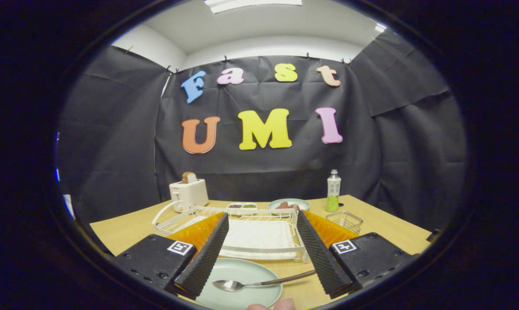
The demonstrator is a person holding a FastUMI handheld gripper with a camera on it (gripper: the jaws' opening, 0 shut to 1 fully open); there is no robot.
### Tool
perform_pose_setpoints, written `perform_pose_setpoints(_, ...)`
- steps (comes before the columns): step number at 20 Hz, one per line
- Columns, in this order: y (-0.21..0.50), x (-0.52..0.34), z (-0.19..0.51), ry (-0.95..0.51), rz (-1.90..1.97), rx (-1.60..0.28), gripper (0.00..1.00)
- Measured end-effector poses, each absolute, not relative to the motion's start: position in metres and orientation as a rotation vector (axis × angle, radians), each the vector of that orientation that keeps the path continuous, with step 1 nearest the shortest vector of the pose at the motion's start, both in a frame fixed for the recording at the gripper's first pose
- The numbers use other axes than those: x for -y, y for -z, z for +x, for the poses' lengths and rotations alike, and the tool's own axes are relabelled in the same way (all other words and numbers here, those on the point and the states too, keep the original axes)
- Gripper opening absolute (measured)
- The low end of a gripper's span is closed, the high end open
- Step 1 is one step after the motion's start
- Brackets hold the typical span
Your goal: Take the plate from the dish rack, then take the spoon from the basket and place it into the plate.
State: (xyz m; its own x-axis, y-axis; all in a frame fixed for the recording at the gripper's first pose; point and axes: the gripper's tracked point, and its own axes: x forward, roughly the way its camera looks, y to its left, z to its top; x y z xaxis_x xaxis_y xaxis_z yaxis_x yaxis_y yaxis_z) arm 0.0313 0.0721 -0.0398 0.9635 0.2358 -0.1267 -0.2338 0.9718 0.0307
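Over on the left at the back of the wooden table (384,224) there's a white toaster (189,193) with a slice of bread (188,176) sticking up out of it. Just in front of that sits the white dish rack (250,232), no plate in it now. The gripper (261,271) hangs above the near edge of the table with its fingers spread wide, released and gripping nothing. Between those fingers, right in front of the rack, is the pale green plate (237,282), and the spoon (259,283) lies on it, bowl on the plate, brown handle poking out past the rim toward the right finger.

Behind the rack there's a small divided tray (241,206) and a pale bowl (288,204) with something reddish in it. Further right stands a bottle (333,190) of green drink, and nearer than that, a little wire basket (346,220) just beside the right finger. A fingertip (273,305) peeks in at the table's near edge.
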Motion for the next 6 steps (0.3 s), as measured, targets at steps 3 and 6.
perform_pose_setpoints(3, 0.035, -0.068, 0.023, -0.209, -0.011, -0.126, 1.0)
perform_pose_setpoints(6, 0.027, -0.064, 0.008, -0.178, -0.028, -0.101, 1.0)
